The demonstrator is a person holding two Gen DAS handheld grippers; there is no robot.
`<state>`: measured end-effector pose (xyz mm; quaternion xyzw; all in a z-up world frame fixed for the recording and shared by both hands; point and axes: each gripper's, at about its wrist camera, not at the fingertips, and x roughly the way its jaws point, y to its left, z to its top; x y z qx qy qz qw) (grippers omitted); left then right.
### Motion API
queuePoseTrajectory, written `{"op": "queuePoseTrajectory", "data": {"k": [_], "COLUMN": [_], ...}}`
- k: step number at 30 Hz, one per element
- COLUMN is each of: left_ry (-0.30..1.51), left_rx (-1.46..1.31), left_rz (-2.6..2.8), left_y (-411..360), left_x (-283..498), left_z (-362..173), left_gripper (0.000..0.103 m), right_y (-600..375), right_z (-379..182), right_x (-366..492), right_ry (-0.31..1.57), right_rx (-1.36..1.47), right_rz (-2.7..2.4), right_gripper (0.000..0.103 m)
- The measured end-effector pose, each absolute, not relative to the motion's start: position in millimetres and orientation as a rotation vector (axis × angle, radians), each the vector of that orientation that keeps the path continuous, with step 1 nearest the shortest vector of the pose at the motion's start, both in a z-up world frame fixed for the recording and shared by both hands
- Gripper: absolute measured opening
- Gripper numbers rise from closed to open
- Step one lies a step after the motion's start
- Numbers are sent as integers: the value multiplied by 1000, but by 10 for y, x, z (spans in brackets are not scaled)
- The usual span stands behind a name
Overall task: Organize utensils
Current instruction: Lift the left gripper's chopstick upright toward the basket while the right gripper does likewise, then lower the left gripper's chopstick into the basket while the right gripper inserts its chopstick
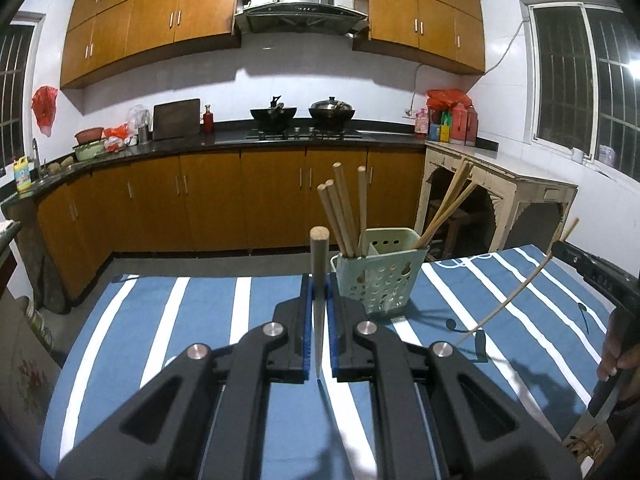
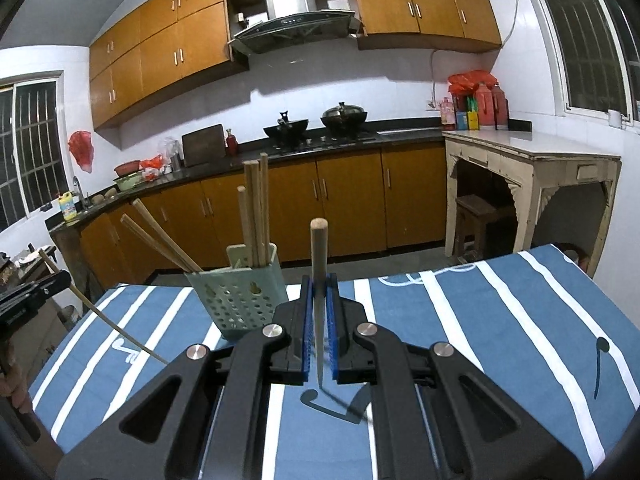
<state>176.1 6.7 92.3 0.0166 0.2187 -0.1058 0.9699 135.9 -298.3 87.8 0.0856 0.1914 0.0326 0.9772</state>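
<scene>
Wooden chopstick (image 1: 319,280) pinched in left gripper (image 1: 319,284); right gripper (image 2: 319,284) pinches another chopstick (image 2: 319,276), near green holder (image 1: 376,276) at table's (image 1: 200,320) far edge.

The left gripper (image 1: 319,292) and the right gripper (image 2: 319,292) were each clamped fully closed, pointed forward and angled slightly downward, while a hand (image 1: 618,354) was wrapped around the right gripper's handle at the frame edge.
</scene>
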Motion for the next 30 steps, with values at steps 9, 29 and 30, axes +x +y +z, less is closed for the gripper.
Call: {"op": "queuePoseTrajectory", "data": {"k": [9, 29, 30], "left_ry": [415, 189, 184], "left_rx": [56, -11, -20], "left_rz": [-224, -320, -310], "left_y": [-54, -613, -628], "left_x": [1745, 1998, 2063], "left_z": [1041, 2199, 2219], "left_gripper": [8, 8, 8], "right_y": [-2902, -2692, -2666], "right_z": [991, 2156, 2158], "right_x": [1401, 1537, 1565], "right_ry": [384, 134, 129], "right_rx": [164, 197, 189], "right_rz": [93, 221, 221], "right_gripper": [7, 7, 7]}}
